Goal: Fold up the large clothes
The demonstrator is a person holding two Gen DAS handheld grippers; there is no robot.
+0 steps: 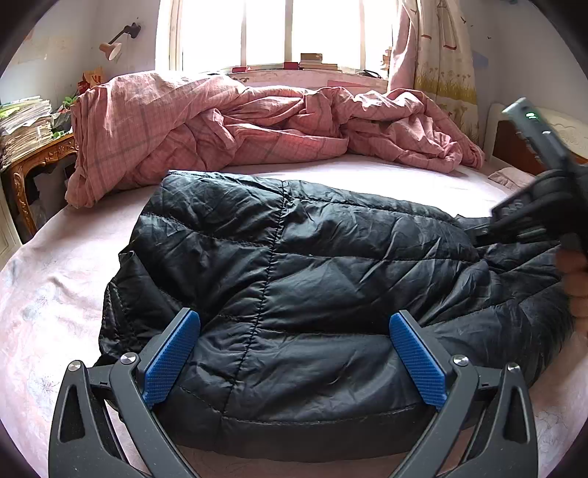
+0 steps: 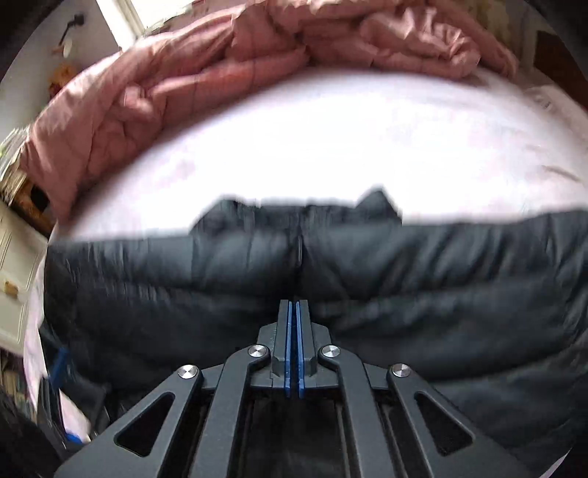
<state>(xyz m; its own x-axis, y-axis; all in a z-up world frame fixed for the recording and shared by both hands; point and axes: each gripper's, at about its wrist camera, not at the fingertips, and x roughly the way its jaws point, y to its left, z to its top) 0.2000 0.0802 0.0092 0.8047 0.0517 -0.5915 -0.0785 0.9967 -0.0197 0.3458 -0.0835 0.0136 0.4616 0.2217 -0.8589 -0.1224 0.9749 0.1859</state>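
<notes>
A black quilted puffer jacket (image 1: 294,264) lies across the pale pink bed sheet (image 1: 55,294). My left gripper (image 1: 294,331) is open, its blue pads on either side of the jacket's near folded edge, holding nothing. My right gripper shows at the right of the left wrist view (image 1: 477,231), its tip pressed into the jacket's right part. In the blurred right wrist view the right gripper (image 2: 294,305) has its blue pads together against the jacket (image 2: 367,275); no fabric shows between the pads.
A crumpled pink checked duvet (image 1: 220,121) lies at the back of the bed under the window (image 1: 275,33). A carved wooden table (image 1: 33,165) with stacked papers stands at the left. A headboard (image 1: 514,143) stands at the right.
</notes>
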